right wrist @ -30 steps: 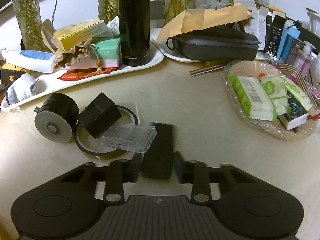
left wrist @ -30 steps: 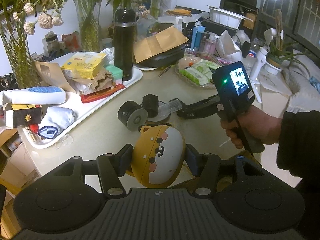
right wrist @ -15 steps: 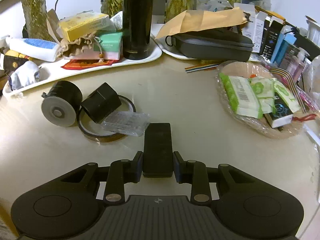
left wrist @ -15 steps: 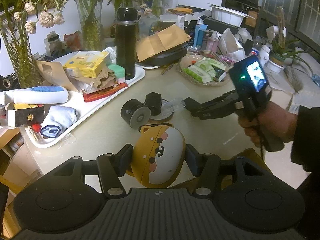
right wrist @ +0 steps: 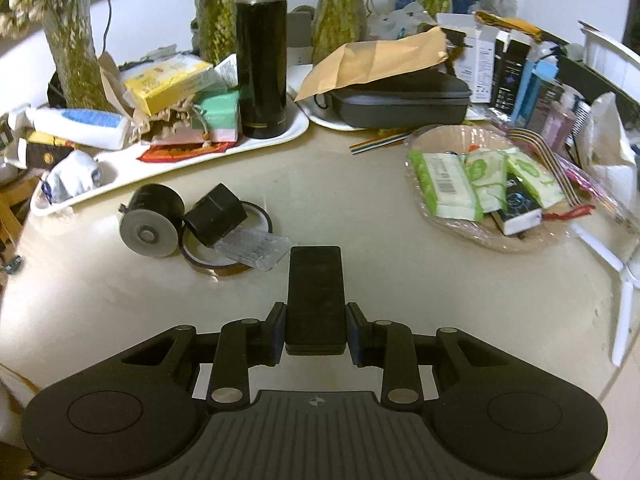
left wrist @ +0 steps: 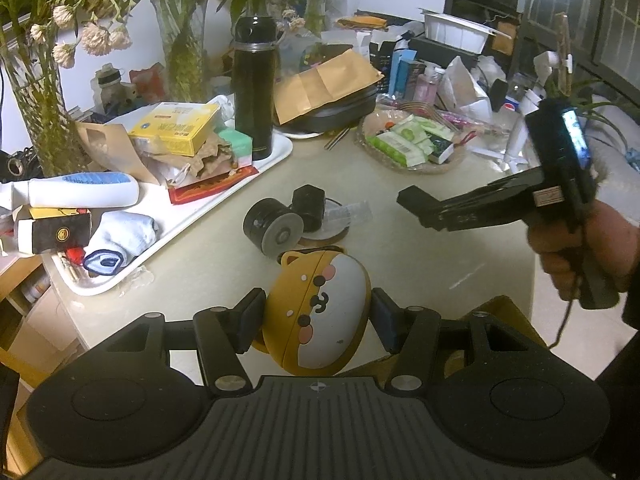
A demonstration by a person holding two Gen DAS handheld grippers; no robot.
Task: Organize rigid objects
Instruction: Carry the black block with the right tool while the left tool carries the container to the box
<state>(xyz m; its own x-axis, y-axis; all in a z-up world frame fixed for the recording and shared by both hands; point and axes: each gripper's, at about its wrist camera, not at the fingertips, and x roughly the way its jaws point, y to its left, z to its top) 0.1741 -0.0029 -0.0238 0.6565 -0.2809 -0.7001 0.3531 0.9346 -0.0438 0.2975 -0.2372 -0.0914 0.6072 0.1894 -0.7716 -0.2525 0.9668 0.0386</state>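
Left gripper (left wrist: 316, 316): we have it pinched on the round dog-face case (left wrist: 316, 312), one pad on each flank, at about the widest part
Dog-face case: sits right between our fingers, held clear of the table (left wrist: 420, 248); we judge it a stiff, smooth shell, light, and curved enough to squirt out if we grip off its widest line
Right gripper (right wrist: 316, 334): clamped on the flat black box (right wrist: 316, 298), pads on its two long edges near the back end, so most of it sticks out ahead of the fingers
Black box: we judge it rigid and light; flat parallel sides give a sure hold, though gripping so far back may let the front dip
Ahead of right gripper: a clear plastic case (right wrist: 254, 251) lies just past the tip of the black box, resting on a tape ring (right wrist: 228, 240), with a small black cube (right wrist: 216, 220) and a black roller (right wrist: 152, 226) further left
Clear case: looks thin and slick; we would take it by its long edges
Far ahead: a white tray (right wrist: 296, 128) with a tall black flask (right wrist: 261, 48), well apart from both grippers
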